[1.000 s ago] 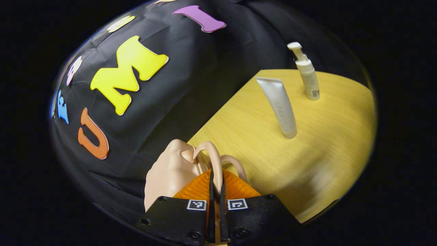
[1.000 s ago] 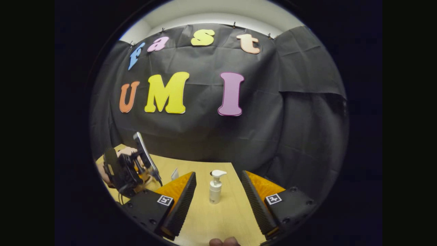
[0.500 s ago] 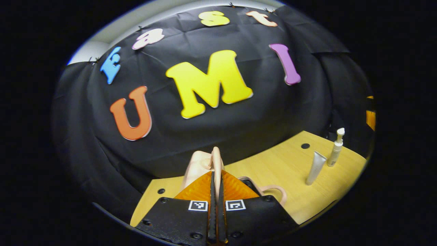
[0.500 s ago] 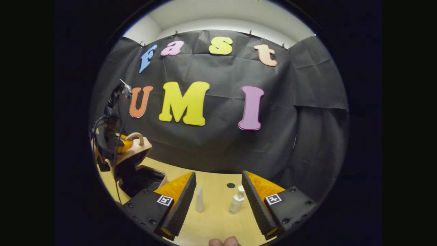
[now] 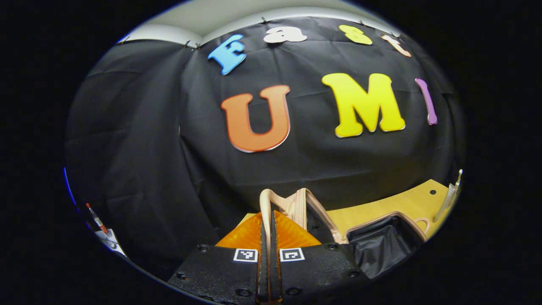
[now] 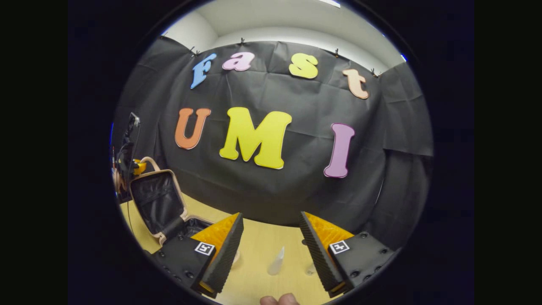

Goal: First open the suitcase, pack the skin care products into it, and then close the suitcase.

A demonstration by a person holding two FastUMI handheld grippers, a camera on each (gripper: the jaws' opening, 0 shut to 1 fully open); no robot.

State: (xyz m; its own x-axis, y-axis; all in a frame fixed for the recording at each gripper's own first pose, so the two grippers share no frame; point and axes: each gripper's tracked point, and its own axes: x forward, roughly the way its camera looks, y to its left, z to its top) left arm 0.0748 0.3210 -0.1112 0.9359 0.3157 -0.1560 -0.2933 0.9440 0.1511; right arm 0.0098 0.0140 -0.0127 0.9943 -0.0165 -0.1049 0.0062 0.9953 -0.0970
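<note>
A beige suitcase stands open on the wooden table [image 6: 254,241]. Its lid [image 6: 156,203], lined in black, is raised nearly upright at the left of the right gripper view. My left gripper [image 5: 268,218] is shut on the lid's beige handle [image 5: 265,201], and beside it lies the base's black-lined hollow [image 5: 381,241]. That same left gripper [image 6: 127,165] is seen at the lid's top edge. My right gripper [image 6: 271,250] hangs open above the table. A white tube [image 6: 277,262] stands between its fingers, farther off. A pump bottle [image 6: 310,267] is half hidden behind the right finger.
The booth's black cloth wall rises just behind the table's far edge. A small dark hole [image 5: 430,192] marks the tabletop behind the suitcase base. The white tube [image 5: 451,197] is at the far right rim of the left gripper view. A person's fingertip [image 6: 277,300] pokes in at the bottom.
My left gripper has swung the lid up by its handle from nearly closed to upright. The right gripper has tilted upward, so the tube and bottle sit lower in its view.
</note>
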